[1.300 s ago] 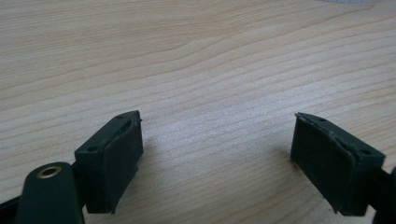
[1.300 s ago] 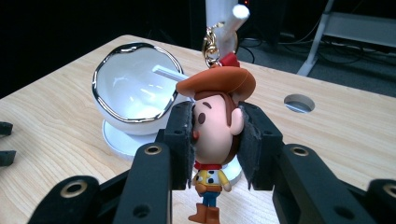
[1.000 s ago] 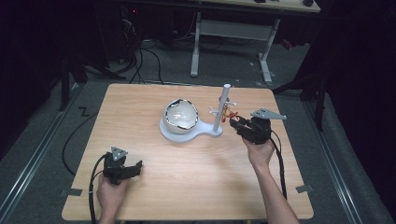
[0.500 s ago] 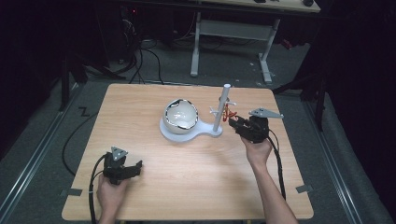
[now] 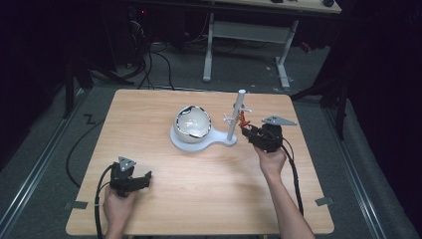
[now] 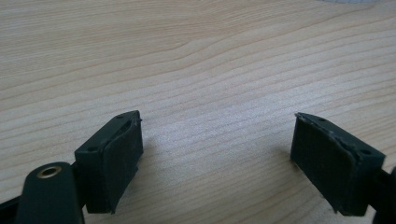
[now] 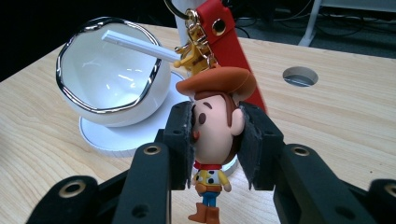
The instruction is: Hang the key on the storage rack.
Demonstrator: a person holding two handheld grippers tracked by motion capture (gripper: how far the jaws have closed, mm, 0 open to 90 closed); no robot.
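The keychain (image 7: 212, 140), a cowboy figure with a brown hat, a gold clasp and a red strap (image 7: 224, 42), sits at the centre of the right gripper view, its head pinched between the two black jaws of the right gripper (image 7: 215, 140). In the high view it is a small red-and-orange speck (image 5: 243, 119) right of centre, just beside the white post (image 5: 236, 117) of the stand (image 5: 201, 142). The clasp hangs close to a thin white peg (image 7: 140, 44) in the upper middle of the right gripper view; whether the ring is already over a peg I cannot tell.

The step in hand looks like hanging or lifting the keychain at the post. To do it well, keep the squeeze on the head, since the round face could slip out of flat pads. Move slowly along the peg's line, not across it, so the ring slides and the light stand does not tip. Watch the bowl (image 5: 193, 122), which sits near, to the left of the post.

The left gripper (image 5: 130, 180) rests low at the lower left of the high view, jaws apart over bare table (image 6: 196, 60), holding nothing. It could steady the stand's base if the post rocks.
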